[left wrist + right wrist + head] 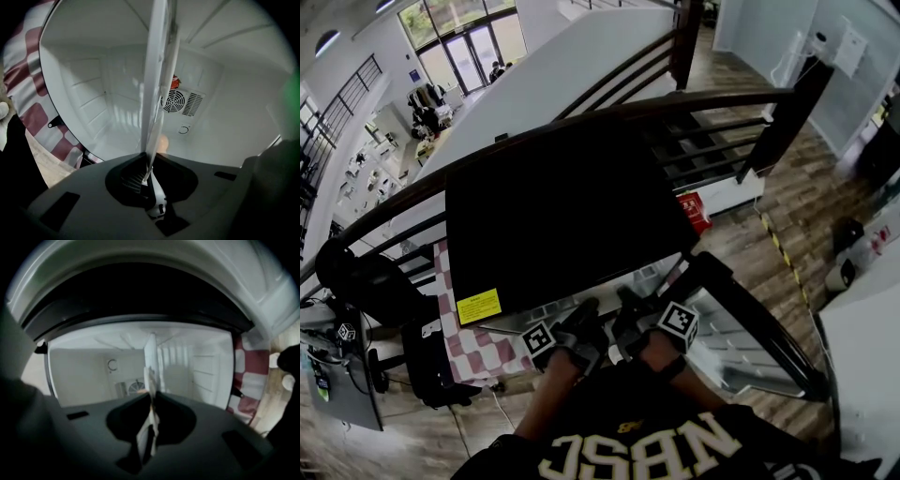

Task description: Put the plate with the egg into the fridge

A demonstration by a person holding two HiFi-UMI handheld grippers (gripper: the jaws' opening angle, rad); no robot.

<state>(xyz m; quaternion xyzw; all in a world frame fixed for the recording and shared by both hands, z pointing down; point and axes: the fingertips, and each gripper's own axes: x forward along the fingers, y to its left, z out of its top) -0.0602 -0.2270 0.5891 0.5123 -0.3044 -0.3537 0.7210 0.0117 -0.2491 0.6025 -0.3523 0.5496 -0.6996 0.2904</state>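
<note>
Grey left tool (151,161) and right tool (151,397) are each clamping the near rim of the white round plate (154,84), likely sharing its weight so the pale brown egg (162,143), at the plate's 3 o'clock, is not rolling. The plate is reaching inside the white fridge (225,122), with the round fan grille (177,101) beyond at 1 o'clock.

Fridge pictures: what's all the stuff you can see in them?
Fridge: one, black outside, white inside, in front of the person.
Plate: one, white, edge-on, reaching into fridge.
Egg: one, pale orange, against plate near left gripper's jaws.
Fan grille: one, white, fridge back wall.
Sticker: one, yellow, fridge top.
Checked cloth: one, red and white, beside fridge.
Railing: one, dark, behind fridge.
Left gripper: one, dark grey, shut on plate.
Right gripper: one, dark grey, shut on plate.
</note>
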